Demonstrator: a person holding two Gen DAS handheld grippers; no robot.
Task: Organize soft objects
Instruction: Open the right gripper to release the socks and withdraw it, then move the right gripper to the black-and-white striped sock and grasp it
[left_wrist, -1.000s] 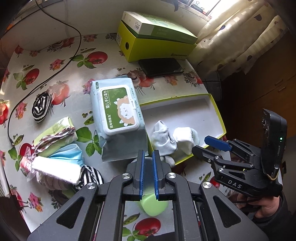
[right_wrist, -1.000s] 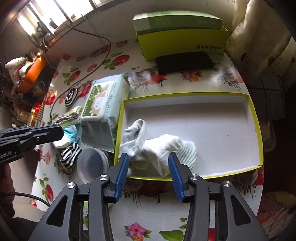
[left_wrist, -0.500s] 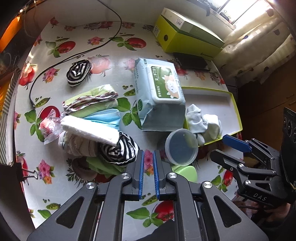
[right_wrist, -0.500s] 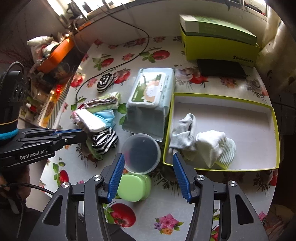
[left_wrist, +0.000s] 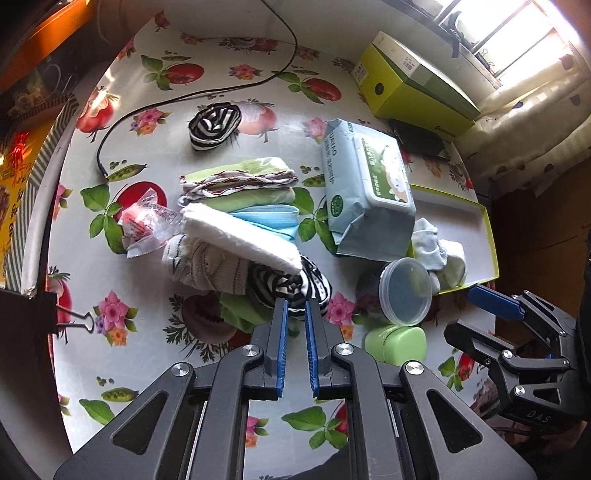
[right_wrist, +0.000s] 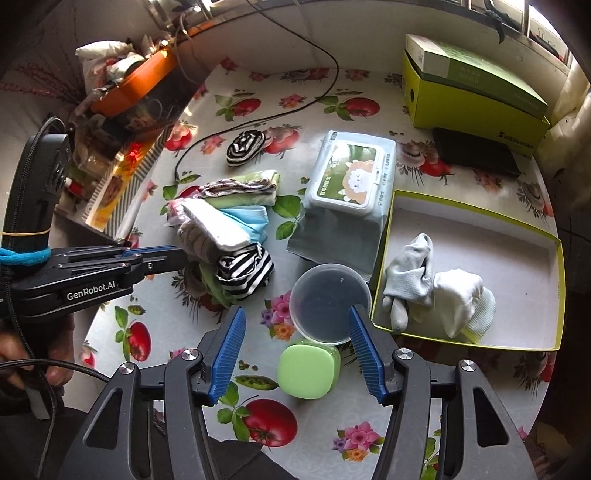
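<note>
A pile of folded cloths and socks (left_wrist: 236, 225) lies on the flowered table (left_wrist: 122, 354), with a black-and-white striped sock (left_wrist: 291, 284) at its near edge. My left gripper (left_wrist: 294, 306) hovers just in front of that striped sock, jaws nearly closed with a narrow gap, holding nothing. It also shows in the right wrist view (right_wrist: 177, 258). Two pale socks (right_wrist: 436, 288) lie in the yellow-rimmed white tray (right_wrist: 480, 236). My right gripper (right_wrist: 297, 321) is open and empty above the clear round lid (right_wrist: 328, 302). Another rolled striped sock (left_wrist: 214, 125) lies farther back.
A wet-wipes pack (right_wrist: 351, 188) lies between pile and tray. A green case (right_wrist: 308, 369) sits by the lid. Green boxes (right_wrist: 472, 88) and a black phone (right_wrist: 476, 151) stand at the back right. A black cable (left_wrist: 192, 96) crosses the far table. A binder clip (left_wrist: 70, 317) sits at left.
Both grippers have pulled back and left from the tray. The left gripper now faces the sock pile, and its jaws have parted slightly. The right gripper stays open.
</note>
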